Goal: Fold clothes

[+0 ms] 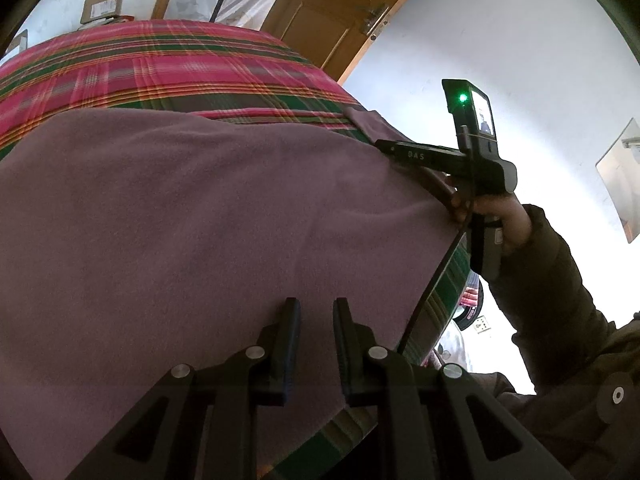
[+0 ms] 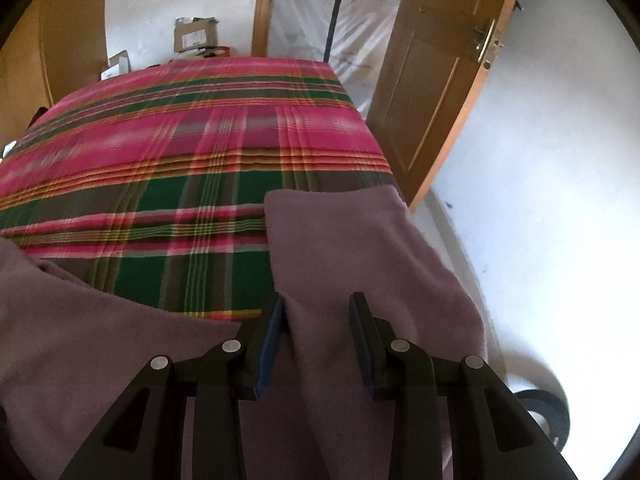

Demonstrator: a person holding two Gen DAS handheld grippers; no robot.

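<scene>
A mauve fleece garment [image 1: 200, 220] lies spread on a bed with a pink and green plaid cover [image 1: 140, 64]. My left gripper [image 1: 316, 308] is open, its jaws a little apart just above the garment's near edge. My right gripper [image 2: 320, 300] is open over a sleeve-like part of the garment [image 2: 352, 248] by the bed's right edge; cloth lies between the fingers. In the left wrist view the right gripper [image 1: 384, 146] shows at the garment's far right edge, held by a hand.
The plaid cover [image 2: 192, 140] fills the far half of the bed. A brown wooden door [image 2: 436, 80] stands open on the right. Cardboard boxes [image 2: 196, 34] sit beyond the bed's far end. White floor [image 2: 540, 200] lies right of the bed.
</scene>
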